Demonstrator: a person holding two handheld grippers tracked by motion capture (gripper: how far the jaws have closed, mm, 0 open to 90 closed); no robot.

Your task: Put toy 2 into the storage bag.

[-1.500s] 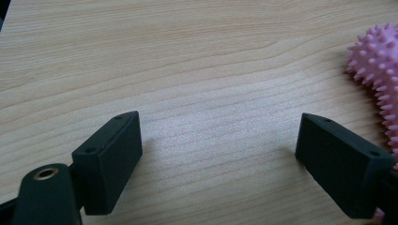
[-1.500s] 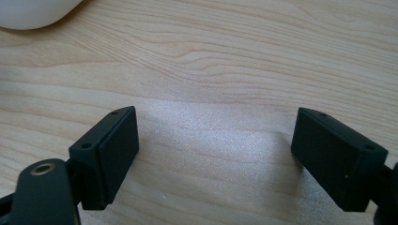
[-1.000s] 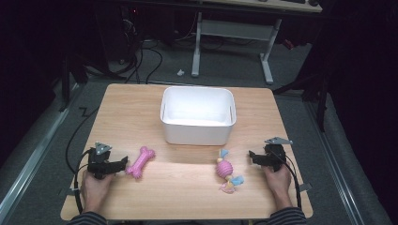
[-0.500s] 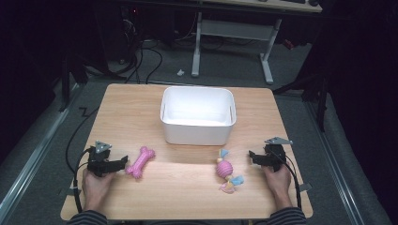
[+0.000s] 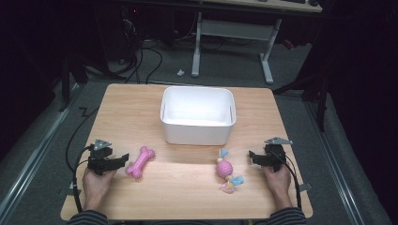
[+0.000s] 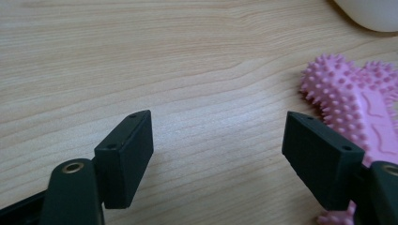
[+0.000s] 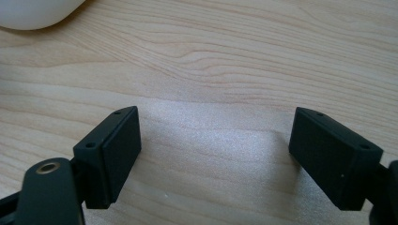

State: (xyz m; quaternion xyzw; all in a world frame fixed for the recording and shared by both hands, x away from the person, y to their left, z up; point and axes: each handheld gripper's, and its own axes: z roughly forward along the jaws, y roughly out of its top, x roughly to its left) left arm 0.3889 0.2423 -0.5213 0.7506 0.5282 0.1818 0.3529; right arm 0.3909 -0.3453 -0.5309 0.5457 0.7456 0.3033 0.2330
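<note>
Lying just beside the left gripper's [image 6: 218, 157] jaws, pink bone toy [image 6: 356, 101].

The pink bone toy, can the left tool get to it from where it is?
Probably yes. The pink bone toy lies right beside the open left tool, with bare table between them and nothing blocking.

My wooden table [image 5: 187, 197] stands on a grey floor [image 5: 291, 65]. Behind it is a desk frame with two white legs [image 5: 266, 58]. Black cables [image 5: 145, 61] lie there. The room around me is dark.
</note>
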